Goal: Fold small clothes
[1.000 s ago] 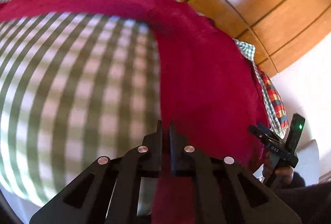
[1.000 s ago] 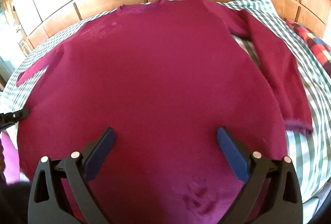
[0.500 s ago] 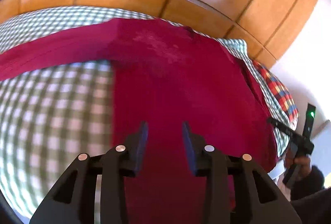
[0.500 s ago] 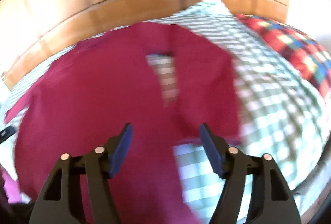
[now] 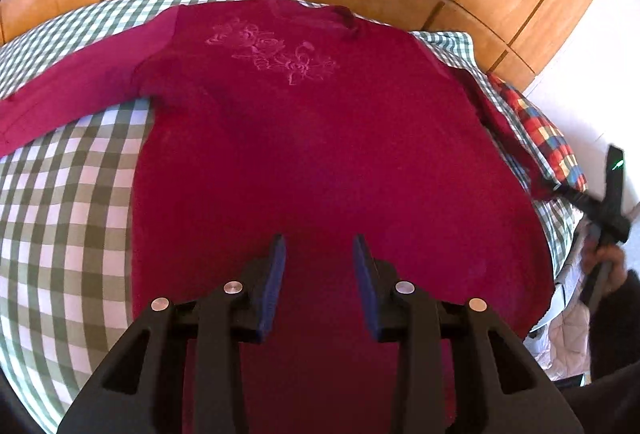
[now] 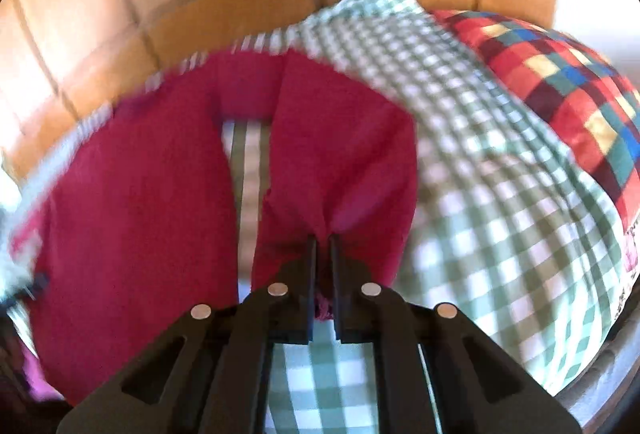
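My right gripper point(image 6: 323, 246) just closed, pinching the sleeve of the dark red knit sweater point(image 5: 320, 153) at lower centre of its blurry view. Left gripper point(image 5: 319, 246) hovers partly spread over the sweater's body on the green-checked bed point(image 5: 68, 201). Only the left view shows the embroidered flowers point(image 5: 276, 53).

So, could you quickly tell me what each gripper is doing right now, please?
Left gripper: open, empty, above the red sweater.
Right gripper: shut on the sweater's sleeve, having just been closing.
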Motion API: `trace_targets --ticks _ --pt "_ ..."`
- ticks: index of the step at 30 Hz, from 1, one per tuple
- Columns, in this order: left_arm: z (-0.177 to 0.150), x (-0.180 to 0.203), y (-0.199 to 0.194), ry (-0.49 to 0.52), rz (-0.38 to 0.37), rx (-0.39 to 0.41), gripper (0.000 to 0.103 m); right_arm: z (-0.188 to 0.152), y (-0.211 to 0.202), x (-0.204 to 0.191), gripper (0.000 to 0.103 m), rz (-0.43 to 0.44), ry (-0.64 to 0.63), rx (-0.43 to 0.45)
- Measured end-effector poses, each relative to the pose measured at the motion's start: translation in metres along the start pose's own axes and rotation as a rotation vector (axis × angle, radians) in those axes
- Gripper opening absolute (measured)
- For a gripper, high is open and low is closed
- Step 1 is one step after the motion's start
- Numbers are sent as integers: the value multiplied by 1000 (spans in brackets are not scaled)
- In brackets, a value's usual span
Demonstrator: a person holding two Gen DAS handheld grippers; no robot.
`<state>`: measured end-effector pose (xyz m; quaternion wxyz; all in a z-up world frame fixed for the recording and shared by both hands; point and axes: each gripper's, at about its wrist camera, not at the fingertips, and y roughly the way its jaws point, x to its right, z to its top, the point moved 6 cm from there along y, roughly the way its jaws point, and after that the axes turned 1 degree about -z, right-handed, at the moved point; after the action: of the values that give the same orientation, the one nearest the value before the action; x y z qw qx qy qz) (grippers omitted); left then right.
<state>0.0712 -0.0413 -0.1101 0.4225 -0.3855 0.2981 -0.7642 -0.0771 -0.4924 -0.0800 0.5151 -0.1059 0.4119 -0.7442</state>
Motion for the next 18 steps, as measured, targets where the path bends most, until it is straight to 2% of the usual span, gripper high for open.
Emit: trace_targets --ticks 4,6,9,10,14,15,17,18 --pt "3 -5 5 -31 -3 -7 33 55 -23 50 5 101 250 104" --pt "5 -7 8 -41 -1 -10 33 82 -21 74 5 108 344 134" --pt "6 -8 11 -48 2 -15 33 117 -7 118 5 80 491 150" --pt "7 -9 12 -53 4 -16 33 129 2 136 5 33 528 150" --pt "8 -12 13 -72 2 -22 33 157 27 184 4 -79 617 125" --pt "8 -12 14 -72 3 -25 33 159 30 193 6 -84 637 123" --pt "9 -12 14 -69 8 -28 33 161 34 211 18 -92 683 129" --pt "9 -12 15 -68 12 -30 33 160 31 217 46 -103 693 145"
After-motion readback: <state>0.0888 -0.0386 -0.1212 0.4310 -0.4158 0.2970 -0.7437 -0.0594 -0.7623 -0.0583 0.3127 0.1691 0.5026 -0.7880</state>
